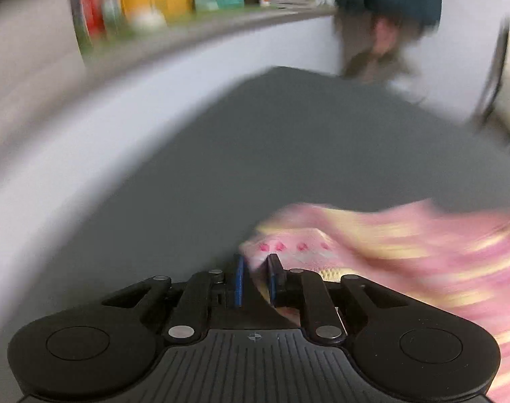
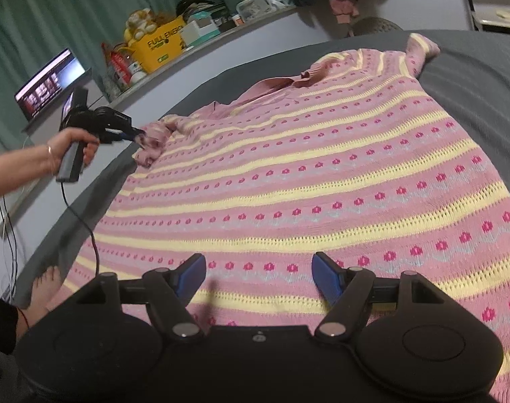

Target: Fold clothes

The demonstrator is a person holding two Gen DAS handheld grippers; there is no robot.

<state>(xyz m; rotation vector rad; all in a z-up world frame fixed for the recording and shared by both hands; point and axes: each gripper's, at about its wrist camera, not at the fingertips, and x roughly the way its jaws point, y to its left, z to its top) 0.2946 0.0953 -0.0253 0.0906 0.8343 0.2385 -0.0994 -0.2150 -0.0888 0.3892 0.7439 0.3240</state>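
Sweater: your pink knit sweater [image 2: 305, 174], with yellow stripes and rows of small pink flowers, lies spread flat on the grey bed cover [image 2: 483, 77], filling the right wrist view from 6 to 12 o'clock.
Left gripper: your left gripper [image 1: 255, 268] has its blue pads drawn narrow on the sweater's sleeve [image 1: 282, 252]; a fold of knit sits between them.
Right gripper: your right gripper [image 2: 258, 277] has its jaws standing wide apart above the hem, with nothing between the pads.
Only the right view shows: your left hand [image 2: 70, 147] at 9 o'clock, holding its gripper by the handle, nose on the bunched sleeve at the sweater's edge; also the collar toward 12 o'clock, a lit laptop [image 2: 50, 84] at 10 o'clock, and a bare foot at 8 o'clock.
Only the left view shows: the pads' pinch up close; the rest is motion-blurred.
Writing: a yellow box [image 2: 161, 47] on the ledge at 11 o'clock reads "FULLENERG", the rest cut off. The laptop screen is too small to read.
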